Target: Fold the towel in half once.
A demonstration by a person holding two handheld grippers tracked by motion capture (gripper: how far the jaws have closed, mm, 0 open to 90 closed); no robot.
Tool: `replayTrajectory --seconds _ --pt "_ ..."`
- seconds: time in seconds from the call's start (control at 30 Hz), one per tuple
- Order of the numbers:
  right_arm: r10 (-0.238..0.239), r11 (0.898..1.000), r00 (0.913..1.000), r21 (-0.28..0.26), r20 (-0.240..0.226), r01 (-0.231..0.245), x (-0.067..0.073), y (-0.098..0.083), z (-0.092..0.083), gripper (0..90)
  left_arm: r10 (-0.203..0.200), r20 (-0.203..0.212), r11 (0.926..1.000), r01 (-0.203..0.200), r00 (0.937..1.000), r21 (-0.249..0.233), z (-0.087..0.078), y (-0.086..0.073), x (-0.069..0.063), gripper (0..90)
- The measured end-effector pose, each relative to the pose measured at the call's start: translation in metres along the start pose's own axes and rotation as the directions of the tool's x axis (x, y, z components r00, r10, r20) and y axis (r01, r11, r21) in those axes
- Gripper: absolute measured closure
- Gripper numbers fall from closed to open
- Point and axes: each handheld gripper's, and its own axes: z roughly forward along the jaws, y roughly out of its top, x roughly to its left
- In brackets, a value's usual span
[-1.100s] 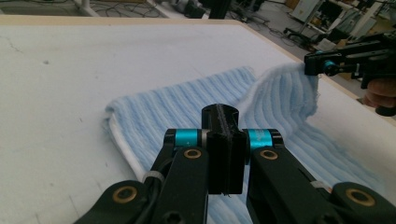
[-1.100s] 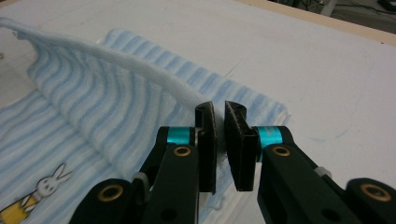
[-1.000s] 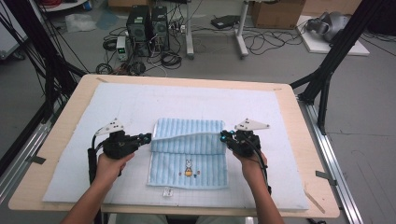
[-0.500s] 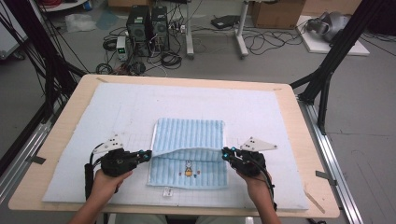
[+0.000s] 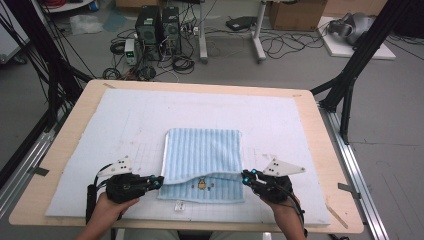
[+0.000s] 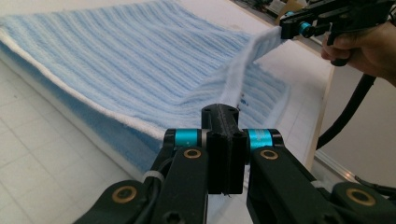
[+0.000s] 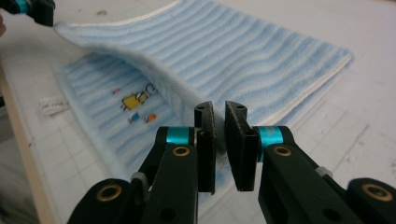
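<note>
- Since the earlier frames both claws have come toward the person's edge of the bench (image 5: pixel 320 165), drawing the towel's (image 5: pixel 202 150) upper layer with them, so the fold now covers most of the lower layer.
- The left claw (image 5: pixel 159 181) is clenched on the left corner of the folded-over layer; in the left gripper view its jaws stand pressed together with the towel (image 6: pixel 140 65) edge running into them.
- The right claw (image 5: pixel 246 176) grasps the right corner; in the right gripper view its jaws stand a little apart with towel (image 7: pixel 243 51) cloth between them, and they have just been easing open slightly.
- The towel is pale blue with stripes and lies near the middle of the white mat (image 5: pixel 125 120) that covers the bench, nearer the person's edge than the far one.
- Its folded-over layer sags between the two claws, and its free edge hangs just above the lower layer.
- A strip of the lower layer shows past that edge, bearing a small yellow print (image 5: pixel 202 184).
- In the right gripper view the print (image 7: pixel 135 100) lies just beside the raised fold, to its left.
- A small white tag (image 5: pixel 179 205) lies on the mat at the towel's near edge.
- A hand (image 5: pixel 107 215) holds each claw from the bottom of the high view.
</note>
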Motion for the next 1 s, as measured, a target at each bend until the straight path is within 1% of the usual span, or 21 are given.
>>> replayTrajectory --seconds 0.03,0.1,0.17,0.23,0.3,0.33,0.37,0.4,0.43,0.47,0.53,0.6,0.67,0.73,0.77,0.8,0.83,0.9,0.93,1.0 --pt "-0.002 1.000 1.0000 0.014 -0.002 0.002 0.000 -0.002 0.001 78.3 -0.002 -0.012 1.0000 0.002 0.9999 -0.005 0.000 0.000 0.001 86.8" --pt "0.015 1.000 0.9998 0.019 -0.013 -0.015 -0.001 -0.005 0.002 69.6 -0.010 -0.062 0.9998 0.009 0.9980 -0.015 -0.001 0.002 0.005 75.8" --pt "0.030 1.000 0.9996 0.007 -0.001 -0.030 -0.003 -0.005 0.002 64.8 -0.009 -0.099 0.9995 0.006 0.9950 -0.030 -0.001 0.006 0.011 74.5" --pt "0.038 0.999 0.9992 -0.008 0.015 -0.037 -0.006 -0.003 0.002 64.1 -0.014 -0.135 0.9990 0.009 0.9907 -0.043 0.000 0.011 0.016 71.4" --pt "0.047 0.999 0.9976 -0.002 0.051 -0.047 -0.009 0.000 0.006 64.2 -0.028 -0.160 0.9981 0.019 0.9868 -0.059 0.004 0.017 0.022 68.4" --pt "0.056 0.998 0.9964 0.000 0.063 -0.056 -0.012 0.001 0.009 64.7 -0.030 -0.176 0.9983 0.021 0.9839 -0.055 0.007 0.019 0.026 67.2" --pt "0.066 0.998 0.9952 0.005 0.072 -0.067 -0.014 0.002 0.013 65.6 -0.042 -0.189 0.9980 0.033 0.9810 -0.053 0.010 0.021 0.029 65.4" --pt "0.071 0.997 0.9943 0.014 0.079 -0.072 -0.016 0.003 0.017 65.6 -0.059 -0.196 0.9974 0.050 0.9789 -0.051 0.014 0.022 0.033 63.4" --pt "0.074 0.997 0.9946 0.029 0.073 -0.076 -0.017 0.003 0.022 65.7 -0.071 -0.194 0.9971 0.063 0.9784 -0.043 0.019 0.023 0.036 62.7" --pt "0.076 0.995 0.9947 0.054 0.070 -0.079 -0.017 0.002 0.028 65.6 -0.067 -0.199 0.9976 0.062 0.9777 -0.030 0.022 0.022 0.037 62.1" --pt "0.073 0.994 0.9957 0.072 0.057 -0.077 -0.017 0.000 0.037 64.5 -0.067 -0.214 0.9977 0.068 0.9745 -0.003 0.031 0.020 0.041 60.9" --pt "0.071 0.993 0.9959 0.093 0.056 -0.076 -0.016 0.000 0.044 63.3 -0.072 -0.229 0.9966 0.079 0.9707 0.023 0.040 0.018 0.044 59.0" --pt "0.068 0.992 0.9966 0.104 0.046 -0.073 -0.016 0.002 0.051 65.0 -0.073 -0.233 0.9952 0.086 0.9699 0.046 0.047 0.018 0.045 57.9" --pt "0.059 0.991 0.9976 0.121 0.037 -0.063 -0.015 0.004 0.057 70.6 -0.046 -0.235 0.9952 0.065 0.9709 0.073 0.053 0.017 0.041 58.9" --pt "0.050 0.989 0.9982 0.138 0.033 -0.054 -0.014 0.004 0.061 74.8 -0.029 -0.231 0.9949 0.050 0.9726 0.088 0.055 0.017 0.039 61.2" --pt "0.048 0.986 0.9985 0.158 0.026 -0.052 -0.013 0.003 0.063 77.1 -0.004 -0.225 0.9936 0.029 0.9744 0.109 0.057 0.016 0.037 66.3" --pt "0.044 0.985 0.9985 0.168 0.032 -0.048 -0.013 0.002 0.065 80.1 0.026 -0.232 0.9917 0.004 0.9724 0.128 0.059 0.015 0.034 74.0" --pt "0.048 0.985 0.9984 0.165 0.030 -0.052 -0.014 0.001 0.064 85.7 0.059 -0.232 0.9870 -0.022 0.9709 0.159 0.062 0.012 0.031 84.6" --pt "0.046 0.985 0.9986 0.165 0.028 -0.050 -0.014 0.001 0.064 86.5 0.081 -0.234 0.9844 -0.041 0.9688 0.171 0.063 0.011 0.030 88.0" --pt "0.042 0.987 0.9988 0.155 0.025 -0.045 -0.014 0.001 0.063 87.4 0.087 -0.233 0.9839 -0.047 0.9685 0.172 0.064 0.012 0.028 89.3"
